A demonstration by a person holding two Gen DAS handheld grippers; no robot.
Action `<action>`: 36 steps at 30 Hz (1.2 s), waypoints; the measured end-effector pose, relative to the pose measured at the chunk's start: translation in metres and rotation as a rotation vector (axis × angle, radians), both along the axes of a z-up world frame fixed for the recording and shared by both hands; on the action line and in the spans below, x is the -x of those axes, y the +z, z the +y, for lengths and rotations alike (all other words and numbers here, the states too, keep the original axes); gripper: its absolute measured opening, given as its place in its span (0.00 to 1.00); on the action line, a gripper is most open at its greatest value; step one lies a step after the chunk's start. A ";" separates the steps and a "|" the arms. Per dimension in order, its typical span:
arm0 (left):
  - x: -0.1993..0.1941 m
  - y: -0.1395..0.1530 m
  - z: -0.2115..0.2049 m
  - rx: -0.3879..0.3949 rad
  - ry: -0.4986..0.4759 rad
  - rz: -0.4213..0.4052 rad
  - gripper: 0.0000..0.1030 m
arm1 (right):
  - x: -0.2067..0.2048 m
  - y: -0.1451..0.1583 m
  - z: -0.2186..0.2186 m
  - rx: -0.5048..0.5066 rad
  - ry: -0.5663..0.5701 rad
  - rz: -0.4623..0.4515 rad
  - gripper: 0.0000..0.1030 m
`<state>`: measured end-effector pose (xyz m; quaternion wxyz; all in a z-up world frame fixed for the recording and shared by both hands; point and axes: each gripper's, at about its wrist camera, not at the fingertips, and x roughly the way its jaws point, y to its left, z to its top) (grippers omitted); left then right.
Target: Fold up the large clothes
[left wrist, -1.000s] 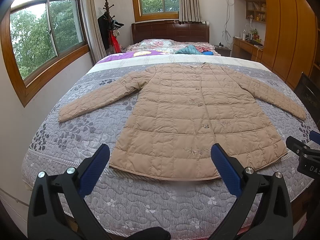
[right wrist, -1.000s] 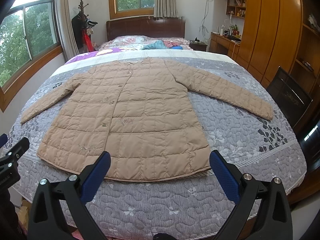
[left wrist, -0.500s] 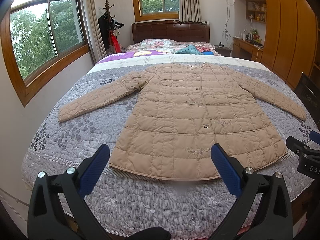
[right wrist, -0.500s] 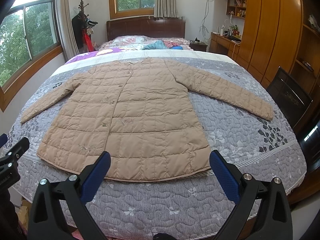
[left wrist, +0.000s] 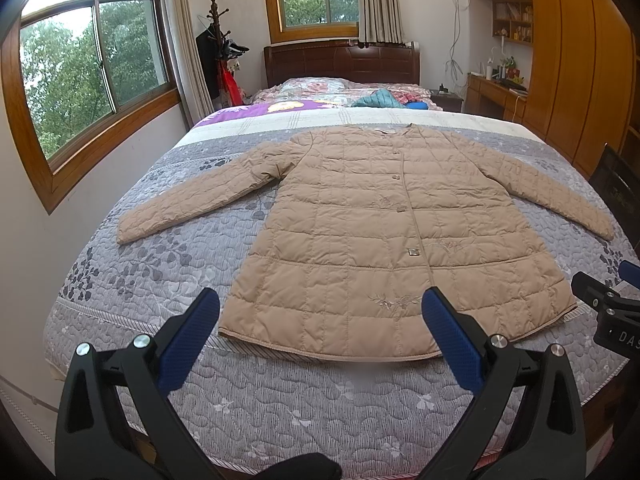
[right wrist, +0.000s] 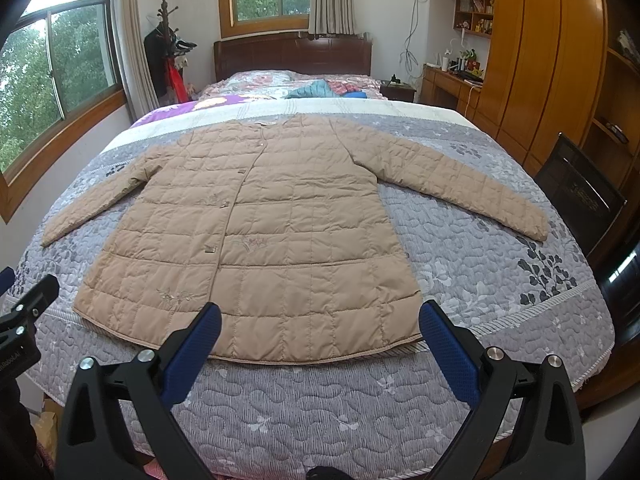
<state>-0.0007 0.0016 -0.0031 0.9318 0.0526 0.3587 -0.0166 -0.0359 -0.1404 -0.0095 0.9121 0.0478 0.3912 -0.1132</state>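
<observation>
A tan quilted coat (left wrist: 384, 232) (right wrist: 256, 232) lies flat and buttoned on the grey patterned bedspread (left wrist: 168, 248) (right wrist: 480, 264), both sleeves spread out to the sides, hem toward me. My left gripper (left wrist: 320, 316) hovers open just short of the hem's left half, nothing between its blue pads. My right gripper (right wrist: 320, 324) is open too, held over the hem's right half, and it is empty. Each gripper's black body shows at the edge of the other's view.
The bed's foot edge runs below both grippers. A teal garment (left wrist: 378, 100) and other clothes lie near the dark headboard (left wrist: 340, 60). Wooden wardrobes (right wrist: 540, 80) and a dark chair (right wrist: 580, 196) stand right; a window wall (left wrist: 92, 92) is left.
</observation>
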 end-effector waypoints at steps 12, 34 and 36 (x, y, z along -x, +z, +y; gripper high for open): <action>-0.010 -0.005 -0.005 -0.022 -0.005 0.021 0.97 | -0.010 -0.006 -0.006 -0.008 -0.002 0.009 0.96; -0.206 -0.064 -0.137 -0.093 -0.309 0.255 0.97 | -0.120 -0.050 -0.265 -0.194 -0.307 0.162 0.96; -0.224 -0.065 -0.153 -0.086 -0.326 0.248 0.97 | -0.125 -0.053 -0.300 -0.220 -0.361 0.164 0.96</action>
